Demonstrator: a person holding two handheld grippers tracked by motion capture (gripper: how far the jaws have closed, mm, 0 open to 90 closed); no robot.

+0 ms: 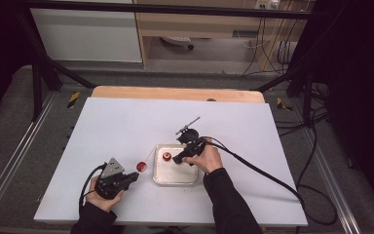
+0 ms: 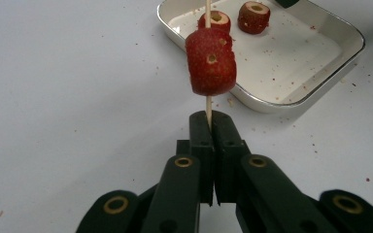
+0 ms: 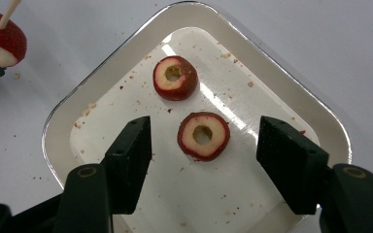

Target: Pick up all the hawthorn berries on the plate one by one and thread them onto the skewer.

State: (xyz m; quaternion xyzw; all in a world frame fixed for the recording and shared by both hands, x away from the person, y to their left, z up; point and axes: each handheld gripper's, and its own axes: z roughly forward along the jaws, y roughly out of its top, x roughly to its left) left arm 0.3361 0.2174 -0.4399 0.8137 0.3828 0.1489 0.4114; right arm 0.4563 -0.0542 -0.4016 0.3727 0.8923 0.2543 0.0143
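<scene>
fruit ring (image 3: 203, 136) lies in tray (image 3: 291, 82) on bench, between right tool (image 3: 201, 141) jaws, pads apart from it. second ring (image 3: 175, 77) just beyond. left tool (image 2: 210, 121) clenched on skewer (image 2: 208, 104) carrying one fruit piece (image 2: 211, 61). step: picking next ring. next: clamp gently, lift, thread hole onto skewer tip.

A white table (image 1: 126, 126) is seen from above. A metal tray (image 1: 175, 176) lies near its front edge. The right gripper (image 1: 179, 158) is held over the tray; the left gripper (image 1: 135, 176) is held just beside a red fruit piece (image 1: 141, 166).
</scene>
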